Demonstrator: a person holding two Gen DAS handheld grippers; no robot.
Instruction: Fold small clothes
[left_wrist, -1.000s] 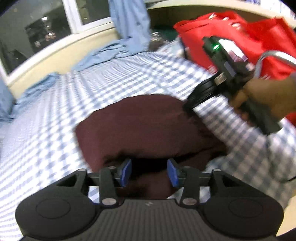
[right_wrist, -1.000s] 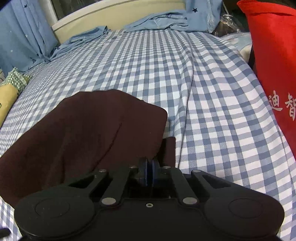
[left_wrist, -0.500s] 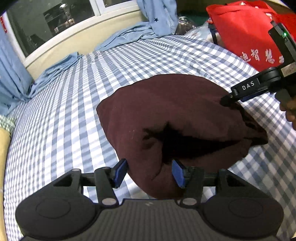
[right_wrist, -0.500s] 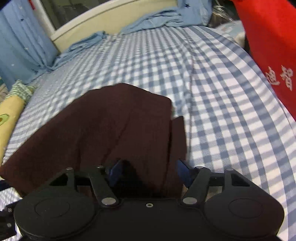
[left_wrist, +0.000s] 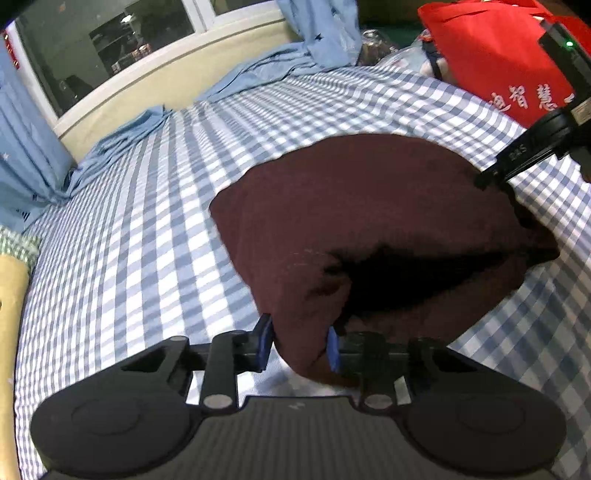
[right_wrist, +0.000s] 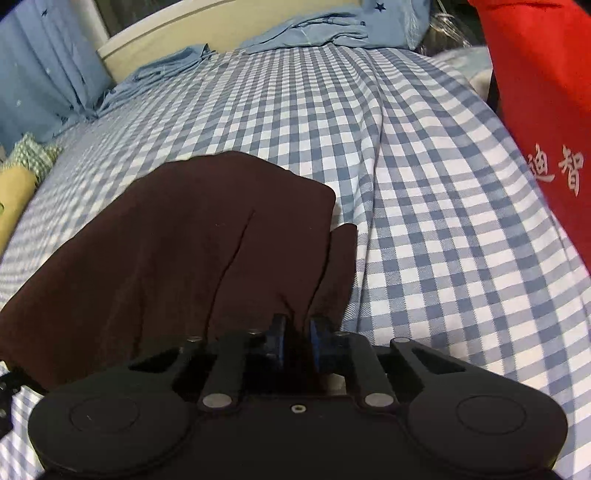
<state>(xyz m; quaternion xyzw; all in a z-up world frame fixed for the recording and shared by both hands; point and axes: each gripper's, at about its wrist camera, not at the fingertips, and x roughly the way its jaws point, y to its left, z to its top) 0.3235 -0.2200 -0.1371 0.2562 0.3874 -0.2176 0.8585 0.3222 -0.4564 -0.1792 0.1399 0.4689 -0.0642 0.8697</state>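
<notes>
A dark maroon garment lies on the checked bed, spread ahead of both pairs of fingers. The left gripper has a near corner of the cloth bunched between its blue fingers, and they are closing on it, the pads already against the fabric. The right gripper is closing too; its fingers stand nearly together with a gathered edge of the garment pinched between them. In the left view the right gripper shows as a black tool meeting the cloth's far right edge. A red bag sits to the right of the right fingers, well apart from the cloth, and blue curtains hang far ahead to the left. The step in hand looks like taking hold of two points along the near edge to begin a fold. The next move likely calls for both grips to be firm, then lifting the edge together and carrying it forward over the rest of the cloth, keeping the two hands level so the fold lands straight; a loose left grip could let that corner slip
</notes>
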